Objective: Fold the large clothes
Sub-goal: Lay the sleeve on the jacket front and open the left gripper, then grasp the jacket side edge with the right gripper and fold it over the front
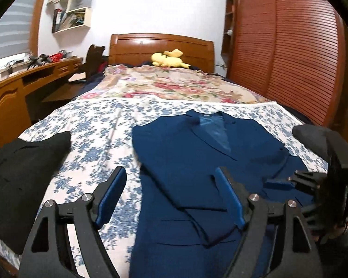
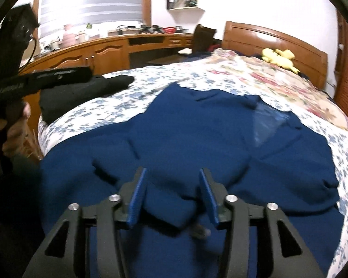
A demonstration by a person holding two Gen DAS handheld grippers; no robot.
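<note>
Blue jacket (image 1: 185, 153) flat on the bed (image 1: 92, 120); both tools above it, empty.

Your left hand-held gripper (image 1: 171, 197) stands spread wide over the jacket's folded sleeve (image 1: 197, 203), gripping nothing; your right hand-held gripper (image 2: 172, 199) is parted, a sleeve fold between its pads (image 2: 136, 199), contact unclear; black garment (image 1: 23, 173) lies apart at left.

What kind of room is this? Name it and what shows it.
A bedroom, most likely in a home: a bed with a wooden headboard, a louvered wardrobe beside it, and a long wooden desk under the window. A blue jacket lies spread on the bed.
</note>
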